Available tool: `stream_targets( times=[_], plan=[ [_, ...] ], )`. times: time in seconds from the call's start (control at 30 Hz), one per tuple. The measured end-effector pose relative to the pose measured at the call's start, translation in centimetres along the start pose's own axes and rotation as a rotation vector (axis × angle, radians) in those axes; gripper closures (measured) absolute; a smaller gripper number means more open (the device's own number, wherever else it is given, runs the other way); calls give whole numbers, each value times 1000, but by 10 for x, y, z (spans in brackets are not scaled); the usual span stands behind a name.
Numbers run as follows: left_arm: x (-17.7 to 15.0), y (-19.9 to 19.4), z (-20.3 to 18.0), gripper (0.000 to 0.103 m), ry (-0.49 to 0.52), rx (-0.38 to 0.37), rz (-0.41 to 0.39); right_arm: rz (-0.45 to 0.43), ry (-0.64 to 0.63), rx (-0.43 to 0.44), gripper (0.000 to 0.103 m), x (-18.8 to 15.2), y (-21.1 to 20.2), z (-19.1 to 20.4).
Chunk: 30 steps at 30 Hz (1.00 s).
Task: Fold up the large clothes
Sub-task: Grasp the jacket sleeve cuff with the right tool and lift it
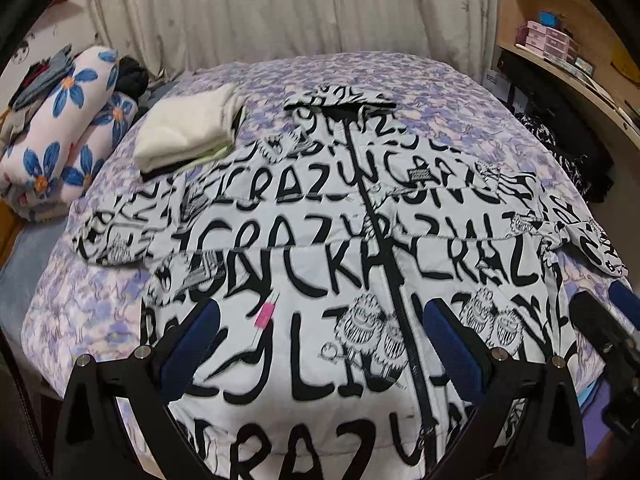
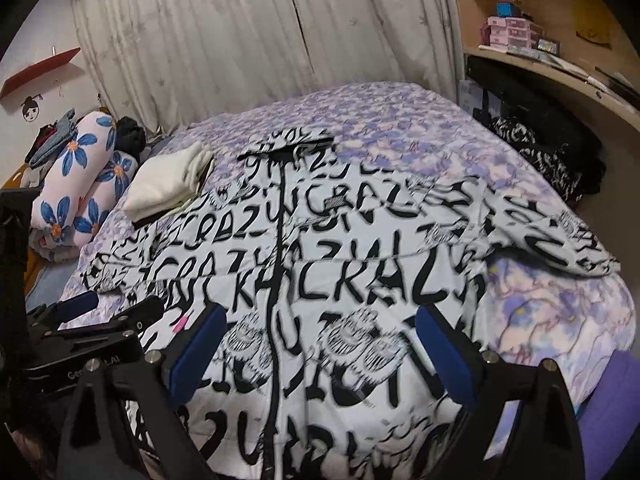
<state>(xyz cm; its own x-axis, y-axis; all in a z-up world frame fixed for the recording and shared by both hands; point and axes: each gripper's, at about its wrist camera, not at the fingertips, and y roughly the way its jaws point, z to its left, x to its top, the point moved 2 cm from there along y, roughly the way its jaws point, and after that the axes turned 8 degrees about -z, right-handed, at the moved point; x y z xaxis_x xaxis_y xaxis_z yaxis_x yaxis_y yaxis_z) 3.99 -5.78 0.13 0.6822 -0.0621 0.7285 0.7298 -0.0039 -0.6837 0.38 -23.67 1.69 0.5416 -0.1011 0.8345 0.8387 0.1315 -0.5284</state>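
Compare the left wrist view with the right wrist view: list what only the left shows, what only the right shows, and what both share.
Only the left wrist view: the right gripper at its right edge, over the jacket's side.

Only the right wrist view: the red wall shelf, the face sticker under it, and the left gripper at its left edge.

Both: the black-and-white lettered jacket spread flat on the purple floral bedspread, the folded white clothes, the blue-flowered roll, the curtain, and the pink boxes on the shelf. Each view's own gripper stands open, holding nothing.

Bed (image 2: 540, 320) with purple floral cover, pale pleated curtain (image 2: 240, 40) behind, curved wood shelves (image 2: 560, 76) right, red wall shelf (image 2: 40, 70) on white wall left
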Motion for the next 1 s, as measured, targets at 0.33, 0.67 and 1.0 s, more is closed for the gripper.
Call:
stream_targets(
  times=[0.33, 0.67, 1.0],
  plan=[
    [63, -10, -60, 2, 63, -97, -142, -79, 44, -129, 7, 43, -4, -72],
    [116, 29, -135, 2, 40, -192, -223, -65, 177, -320, 7, 70, 13, -194],
    [118, 81, -201, 2, 45, -265, -276, 64, 480, -420, 10, 25, 52, -332]
  ],
)
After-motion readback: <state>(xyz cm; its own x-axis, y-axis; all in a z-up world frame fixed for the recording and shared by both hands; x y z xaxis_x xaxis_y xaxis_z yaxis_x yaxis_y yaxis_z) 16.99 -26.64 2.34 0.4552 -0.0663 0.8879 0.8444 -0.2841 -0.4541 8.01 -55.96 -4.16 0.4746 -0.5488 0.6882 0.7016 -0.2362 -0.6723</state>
